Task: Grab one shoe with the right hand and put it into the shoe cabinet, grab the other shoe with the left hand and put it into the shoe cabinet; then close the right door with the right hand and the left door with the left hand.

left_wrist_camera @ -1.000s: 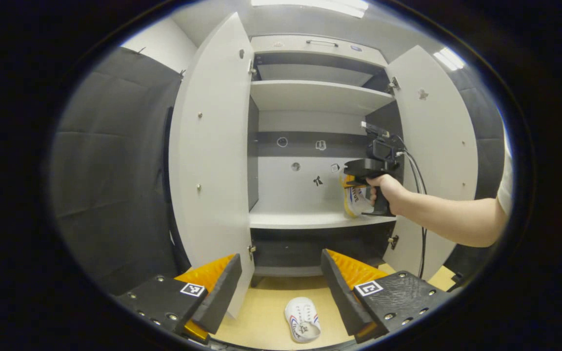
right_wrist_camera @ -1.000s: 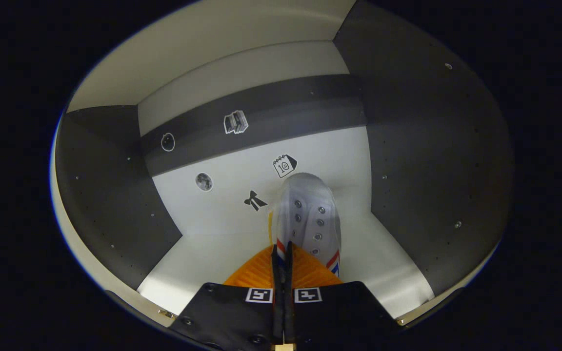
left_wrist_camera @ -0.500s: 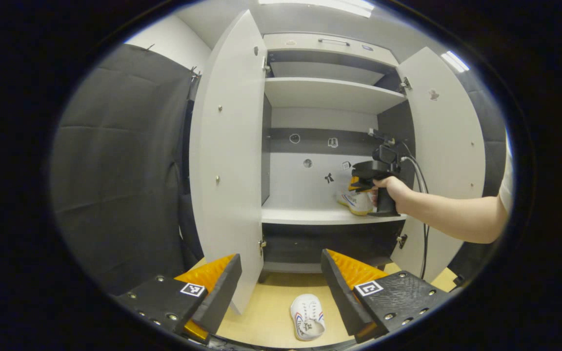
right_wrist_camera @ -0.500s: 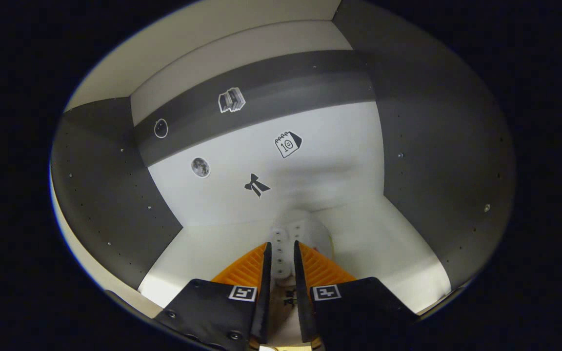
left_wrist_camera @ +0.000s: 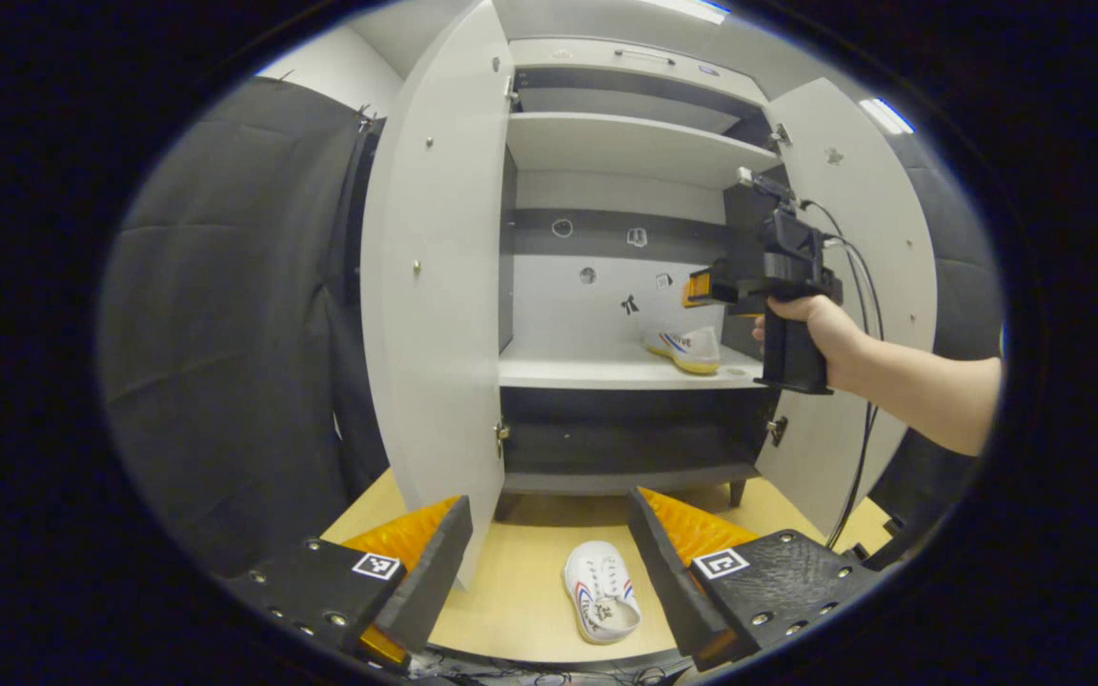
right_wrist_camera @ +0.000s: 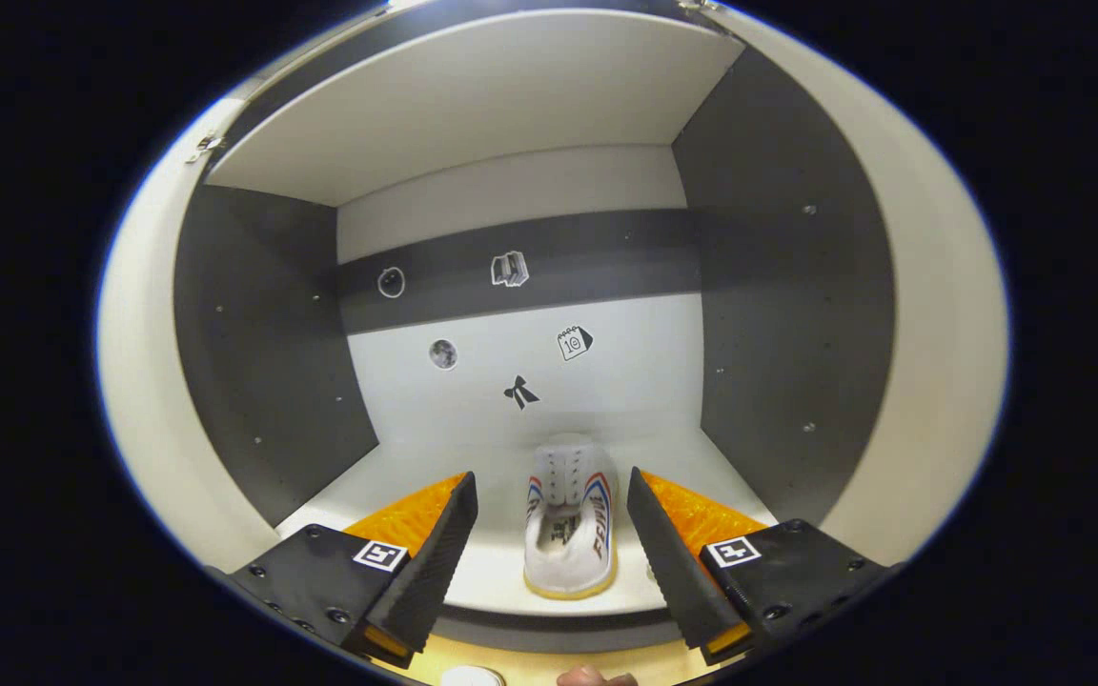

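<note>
The right gripper [right_wrist_camera: 549,553] stands wide open with nothing between its fingers, held at the front edge of the shoe cabinet's middle shelf. Just ahead of it, between the lines of its two fingers but touching neither, a white canvas shoe with red and blue side stripes and a yellowish sole [right_wrist_camera: 568,514] rests flat on the white shelf board [right_wrist_camera: 396,476], heel toward the gripper and toe toward the back panel. Beyond the shoe, small stickers [right_wrist_camera: 520,392] dot the white and dark grey back wall.

The left gripper [left_wrist_camera: 549,562] is likewise wide open and empty, hovering above the pale wooden floor [left_wrist_camera: 511,591]. Between and below its fingers lies the second white canvas shoe [left_wrist_camera: 601,602], on the floor, closer to the right finger. Farther ahead stands the tall white shoe cabinet [left_wrist_camera: 625,143] with both doors swung open: the left door [left_wrist_camera: 435,276] ahead and to the gripper's left, the right door [left_wrist_camera: 864,248] ahead and to its right. A person's hand [left_wrist_camera: 811,324] holds the right gripper in front of the middle shelf.
</note>
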A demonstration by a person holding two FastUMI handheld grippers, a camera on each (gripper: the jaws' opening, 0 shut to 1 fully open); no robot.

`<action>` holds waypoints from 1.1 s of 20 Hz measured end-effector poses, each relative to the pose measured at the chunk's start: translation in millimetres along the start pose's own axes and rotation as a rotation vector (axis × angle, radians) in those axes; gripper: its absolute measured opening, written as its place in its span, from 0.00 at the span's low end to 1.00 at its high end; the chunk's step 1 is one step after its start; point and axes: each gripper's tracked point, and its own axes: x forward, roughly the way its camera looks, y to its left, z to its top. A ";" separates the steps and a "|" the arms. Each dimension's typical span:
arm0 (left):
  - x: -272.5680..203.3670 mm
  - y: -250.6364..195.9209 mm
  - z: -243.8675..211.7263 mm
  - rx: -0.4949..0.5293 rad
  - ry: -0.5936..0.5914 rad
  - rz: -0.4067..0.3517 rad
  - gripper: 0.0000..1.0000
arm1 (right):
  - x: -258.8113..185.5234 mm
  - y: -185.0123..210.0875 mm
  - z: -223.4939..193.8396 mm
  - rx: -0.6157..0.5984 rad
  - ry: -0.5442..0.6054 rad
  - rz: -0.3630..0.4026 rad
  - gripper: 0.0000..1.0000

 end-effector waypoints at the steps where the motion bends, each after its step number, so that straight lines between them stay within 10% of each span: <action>1: 2.3 -1.4 -10.8 0.013 0.020 -0.017 0.94 | -15.0 2.1 -4.8 0.015 -0.006 0.006 0.95; 12: 51.5 -37.9 -144.0 0.112 0.205 -0.239 0.95 | -174.3 -25.9 -105.2 0.007 0.039 -0.066 0.98; 22: 124.9 -44.9 -261.4 0.192 0.420 -0.268 0.94 | -302.2 -110.7 -181.8 0.014 0.153 -0.323 0.98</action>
